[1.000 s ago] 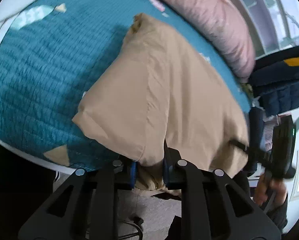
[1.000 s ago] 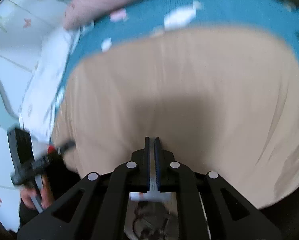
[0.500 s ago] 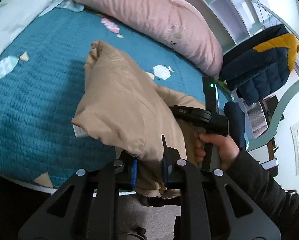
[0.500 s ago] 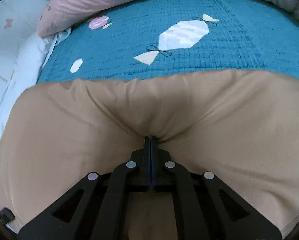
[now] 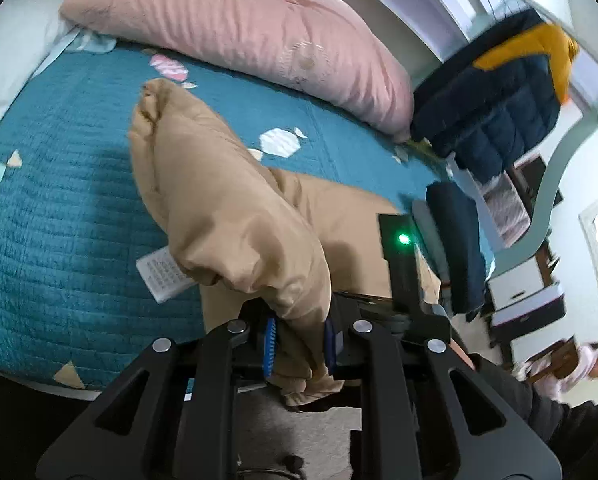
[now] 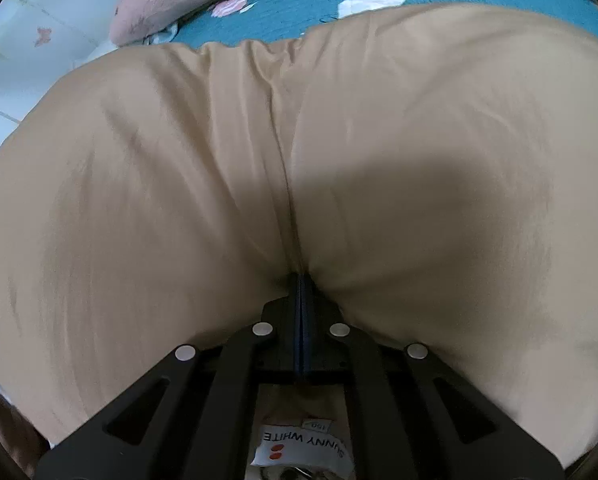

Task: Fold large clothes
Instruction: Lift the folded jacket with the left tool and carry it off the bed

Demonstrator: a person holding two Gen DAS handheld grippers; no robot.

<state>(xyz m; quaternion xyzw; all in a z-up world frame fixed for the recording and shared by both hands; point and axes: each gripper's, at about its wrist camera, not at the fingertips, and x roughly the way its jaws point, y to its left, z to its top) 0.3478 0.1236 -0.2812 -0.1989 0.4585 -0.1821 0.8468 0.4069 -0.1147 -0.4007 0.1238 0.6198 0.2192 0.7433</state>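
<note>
The tan garment (image 5: 235, 216) is in both my grippers, part lifted and part lying on the teal quilt (image 5: 59, 216) of a bed. Nearest to me, my left gripper (image 5: 299, 338) is clamped on a thick bunch of the cloth, which bulges up between its blue pads (image 5: 269, 340) and hangs over the bed's near edge. A white care label (image 5: 161, 276) dangles from the underside of that lifted fold. Just to the right, the black body of my right gripper (image 5: 399, 264), with a green light on it, stands between me and the flat part of the garment behind. Seen from my right wrist, the right gripper (image 6: 301, 300) has its jaws pressed fully together on a pinch of the fabric at a crease, and the cloth fills nearly the whole view, hiding most of the bed. A white brand tag (image 6: 303, 438) shows below that gripper's frame. Farther off, white and pink candy-shaped patches dot the quilt. Beyond them a long pink pillow (image 5: 239, 36) lies along the far side of the bed. At the far right a navy and yellow padded jacket (image 5: 495, 92) hangs up, and a person (image 5: 579, 368) is in the room's far corner.
</note>
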